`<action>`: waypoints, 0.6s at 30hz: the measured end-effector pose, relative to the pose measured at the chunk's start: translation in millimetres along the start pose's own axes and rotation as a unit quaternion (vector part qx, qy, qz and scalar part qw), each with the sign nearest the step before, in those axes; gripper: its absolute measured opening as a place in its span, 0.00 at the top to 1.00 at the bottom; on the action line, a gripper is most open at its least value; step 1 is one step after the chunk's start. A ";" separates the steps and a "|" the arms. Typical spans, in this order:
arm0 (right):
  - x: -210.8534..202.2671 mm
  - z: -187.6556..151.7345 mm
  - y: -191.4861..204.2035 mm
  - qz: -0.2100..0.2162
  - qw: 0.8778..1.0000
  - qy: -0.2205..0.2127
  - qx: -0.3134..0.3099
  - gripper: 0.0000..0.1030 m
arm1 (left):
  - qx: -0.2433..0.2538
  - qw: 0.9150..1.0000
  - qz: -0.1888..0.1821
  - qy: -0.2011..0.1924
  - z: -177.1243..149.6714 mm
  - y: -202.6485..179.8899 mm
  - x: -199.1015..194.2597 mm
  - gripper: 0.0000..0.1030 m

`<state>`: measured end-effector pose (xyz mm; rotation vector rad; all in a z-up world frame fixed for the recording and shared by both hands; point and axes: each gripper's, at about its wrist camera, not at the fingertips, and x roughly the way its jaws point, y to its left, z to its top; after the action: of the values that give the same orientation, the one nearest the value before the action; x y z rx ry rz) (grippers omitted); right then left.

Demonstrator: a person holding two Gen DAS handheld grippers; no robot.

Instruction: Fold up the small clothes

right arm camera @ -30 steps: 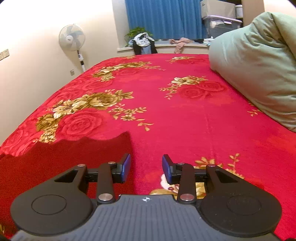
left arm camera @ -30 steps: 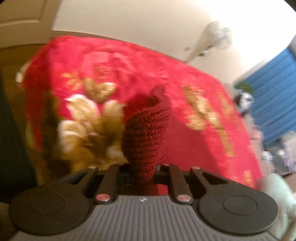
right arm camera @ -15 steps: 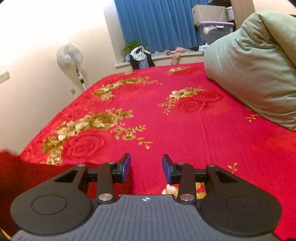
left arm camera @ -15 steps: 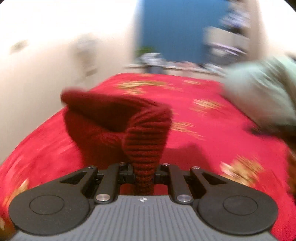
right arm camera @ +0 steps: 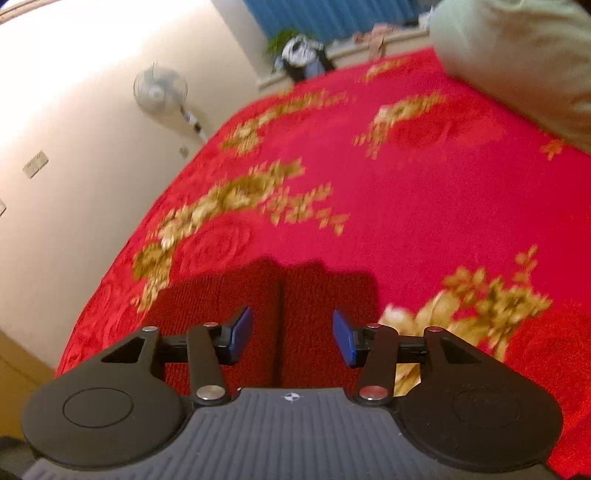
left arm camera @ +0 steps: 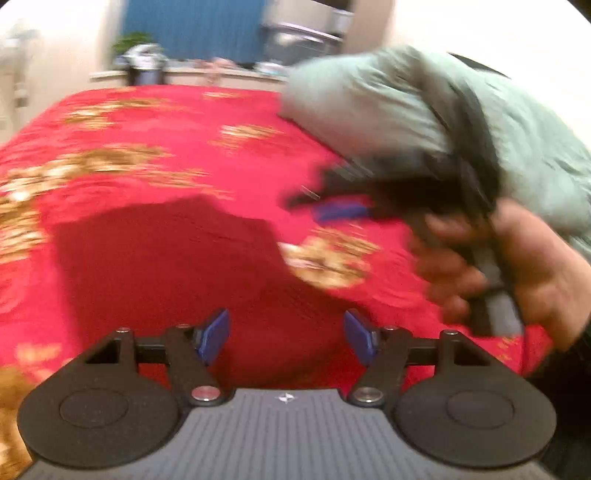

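A dark red knitted garment [left arm camera: 166, 266] lies flat on the red flowered bedspread [left arm camera: 155, 122]. My left gripper [left arm camera: 286, 338] is open and empty just above its near edge. In the right wrist view the garment [right arm camera: 280, 317] lies in two side-by-side halves with a seam line between them. My right gripper [right arm camera: 291, 339] is open and empty right over that line. The right gripper also shows in the left wrist view [left arm camera: 332, 201], held in a hand [left arm camera: 517, 266] to the right of the garment.
A big pale green pillow [left arm camera: 424, 110] lies on the right side of the bed, also in the right wrist view [right arm camera: 517, 59]. A standing fan [right arm camera: 162, 92] is by the left wall. Blue curtains [left arm camera: 195, 29] and a cluttered sill are beyond the bed.
My left gripper has let go of the knitted garment, which now lies flat on the bed. My right gripper has tilted down and moved over the garment.
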<state>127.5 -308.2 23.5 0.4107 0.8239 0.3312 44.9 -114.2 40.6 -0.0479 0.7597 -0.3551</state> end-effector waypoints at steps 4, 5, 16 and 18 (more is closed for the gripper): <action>24.0 -16.4 5.6 0.021 0.998 0.066 0.002 0.50 | -0.047 0.997 0.057 0.004 3.4 43.3 -5.4 0.29; 28.7 -20.5 8.4 0.022 0.997 0.081 -0.006 0.50 | -0.063 0.996 0.066 0.010 3.1 53.3 -3.1 0.29; 22.0 -49.8 20.8 0.026 0.989 0.113 -0.090 0.86 | 0.065 0.987 0.136 0.064 -45.1 36.4 25.2 0.24; 28.0 -57.6 16.5 0.012 0.988 0.124 -0.093 0.86 | 0.108 0.981 0.143 0.072 -49.3 29.7 35.7 0.21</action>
<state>99.4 -268.8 -21.5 0.2059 1.0210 0.4837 44.0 -94.0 -24.0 0.2924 0.8551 -0.1649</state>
